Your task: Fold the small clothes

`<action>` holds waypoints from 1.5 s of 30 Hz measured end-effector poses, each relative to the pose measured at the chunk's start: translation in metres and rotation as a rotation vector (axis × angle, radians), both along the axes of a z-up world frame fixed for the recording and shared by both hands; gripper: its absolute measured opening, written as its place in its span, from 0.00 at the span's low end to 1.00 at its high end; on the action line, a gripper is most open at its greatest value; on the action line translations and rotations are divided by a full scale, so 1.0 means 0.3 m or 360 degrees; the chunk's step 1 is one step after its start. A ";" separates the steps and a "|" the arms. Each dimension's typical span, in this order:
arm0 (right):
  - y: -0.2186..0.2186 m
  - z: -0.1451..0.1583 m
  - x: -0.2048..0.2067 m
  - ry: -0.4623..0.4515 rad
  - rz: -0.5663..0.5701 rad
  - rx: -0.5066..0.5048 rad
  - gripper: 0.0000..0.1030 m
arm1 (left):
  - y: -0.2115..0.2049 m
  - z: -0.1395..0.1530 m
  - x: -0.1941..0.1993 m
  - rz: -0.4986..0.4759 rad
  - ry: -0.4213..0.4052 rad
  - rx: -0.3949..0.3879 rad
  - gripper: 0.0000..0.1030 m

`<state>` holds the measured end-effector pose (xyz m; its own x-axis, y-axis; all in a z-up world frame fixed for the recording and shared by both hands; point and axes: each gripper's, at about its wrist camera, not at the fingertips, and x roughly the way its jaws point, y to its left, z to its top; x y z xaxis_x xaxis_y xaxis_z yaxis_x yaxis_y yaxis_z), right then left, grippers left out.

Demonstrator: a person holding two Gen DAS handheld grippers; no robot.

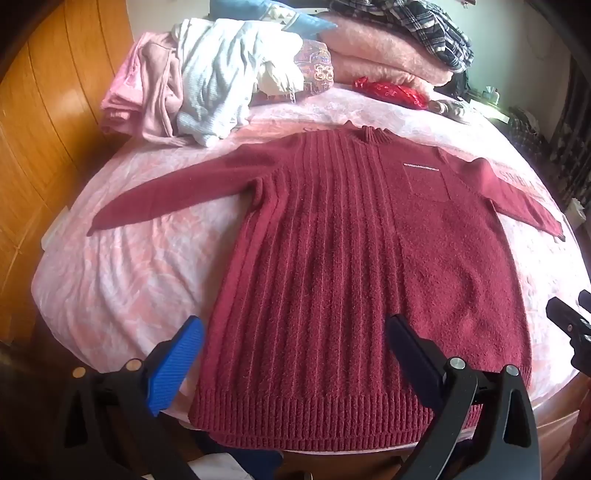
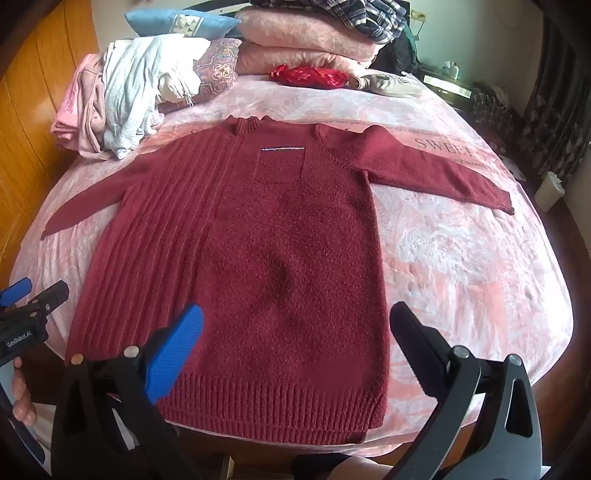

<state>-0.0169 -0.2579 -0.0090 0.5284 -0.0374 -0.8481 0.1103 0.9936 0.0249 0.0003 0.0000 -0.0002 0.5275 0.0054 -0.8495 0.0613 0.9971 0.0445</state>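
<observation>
My left hand-held gripper [image 1: 295, 350] stands wide, nothing between its 2 fingers, and it hangs over the near hem of the dark red sweater [image 1: 351, 266], toward that garment's ribbed side. My right hand-held gripper [image 2: 295, 350] is just as wide and just as empty, poised above the hem on the plainer, fuzzy side. From the right wrist view I see the other tool at the left edge, with a hand [image 2: 22, 398] wrapped around its grip. The sweater lies flat and face up on the bed [image 2: 461, 266], collar away from me, hem at the near edge, both sleeves spread out to the sides. A chest pocket [image 2: 279, 164] with a pale trim line sits below the collar. Beyond the sweater's left shoulder, a heap of pink and white clothes [image 1: 192, 85] rests near the bed's far corner. Behind that lie folded pink blankets [image 2: 303, 40], a blue pillow [image 2: 173, 20] and a small red bundle [image 2: 308, 75].
</observation>
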 end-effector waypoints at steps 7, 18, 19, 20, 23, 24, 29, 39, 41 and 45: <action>-0.006 0.001 0.002 0.0016 0.0000 0.0056 0.97 | -0.018 -0.002 -0.005 -0.0007 -0.0023 0.0031 0.96; -0.014 -0.016 0.002 0.0011 0.0001 0.0010 0.97 | -0.003 0.002 -0.010 -0.0007 -0.0024 0.0012 0.96; -0.015 -0.016 0.003 0.0030 -0.0002 0.0030 0.97 | -0.002 0.004 -0.011 -0.0007 -0.0025 0.0013 0.96; -0.017 -0.017 0.002 0.0028 -0.0004 0.0030 0.98 | -0.004 0.004 -0.011 -0.0007 -0.0026 0.0017 0.96; -0.022 -0.021 0.000 0.0028 -0.0006 0.0028 0.97 | -0.002 0.003 -0.009 -0.0008 -0.0026 0.0023 0.96; -0.023 -0.022 -0.001 0.0029 -0.0006 0.0030 0.97 | -0.005 0.003 -0.009 -0.0006 -0.0025 0.0024 0.96; -0.024 -0.018 0.002 0.0034 -0.0010 0.0024 0.97 | -0.005 0.001 -0.010 -0.0007 -0.0027 0.0024 0.96; -0.032 -0.023 -0.005 0.0030 -0.0010 0.0025 0.98 | -0.005 0.001 -0.009 -0.0004 -0.0026 0.0024 0.96; -0.030 -0.022 -0.003 0.0030 -0.0013 0.0024 0.97 | -0.004 0.001 -0.009 -0.0005 -0.0025 0.0023 0.96; -0.029 -0.024 -0.003 0.0035 -0.0011 0.0024 0.97 | -0.003 0.001 -0.009 -0.0005 -0.0027 0.0023 0.96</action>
<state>-0.0177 -0.2666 -0.0160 0.5097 -0.0281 -0.8599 0.1176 0.9924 0.0372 -0.0025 -0.0010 0.0000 0.5419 0.0162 -0.8403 0.0633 0.9962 0.0601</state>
